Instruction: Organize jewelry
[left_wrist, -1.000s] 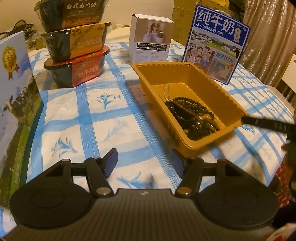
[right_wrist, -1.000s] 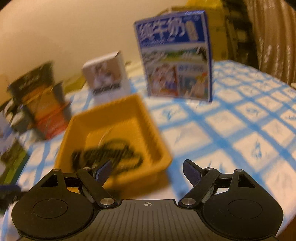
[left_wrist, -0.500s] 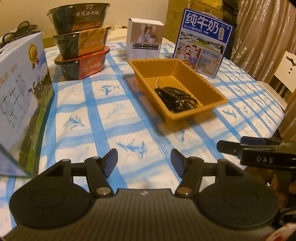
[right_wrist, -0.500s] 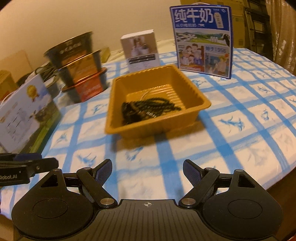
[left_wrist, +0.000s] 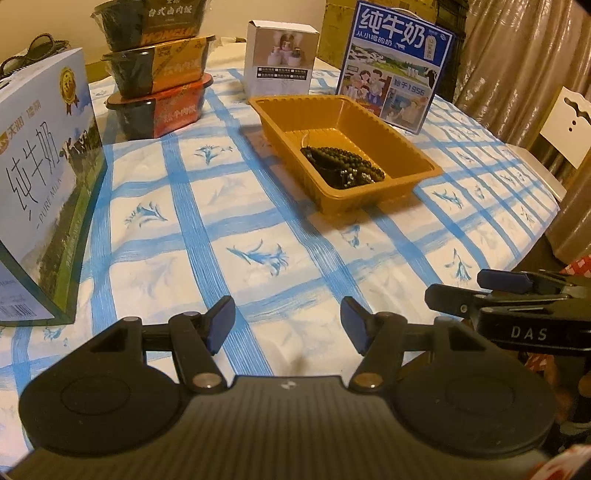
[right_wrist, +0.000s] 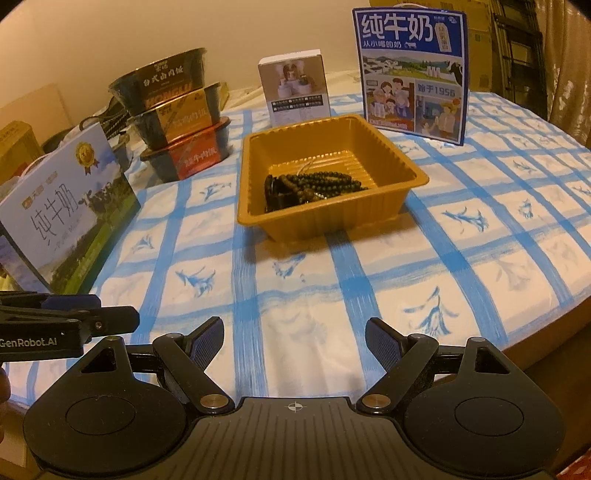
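Both jaws well short of beads (right_wrist: 314, 184)

Right gripper (right_wrist: 294, 341): jaws apart, nothing between them, over the near edge of the tablecloth (right_wrist: 461, 236). Left gripper (right_wrist: 70, 319) enters at the left edge; state not discernible. Tray (right_wrist: 255, 177), orange, sits mid-table and holds dark beads (right_wrist: 314, 186) lying loose on its floor. Behind the tray: white box (right_wrist: 297, 90) and blue milk carton (right_wrist: 412, 70), both upright. Left of the tray: three stacked bowls (right_wrist: 173, 110) and a second milk box (right_wrist: 62, 210), tilted.
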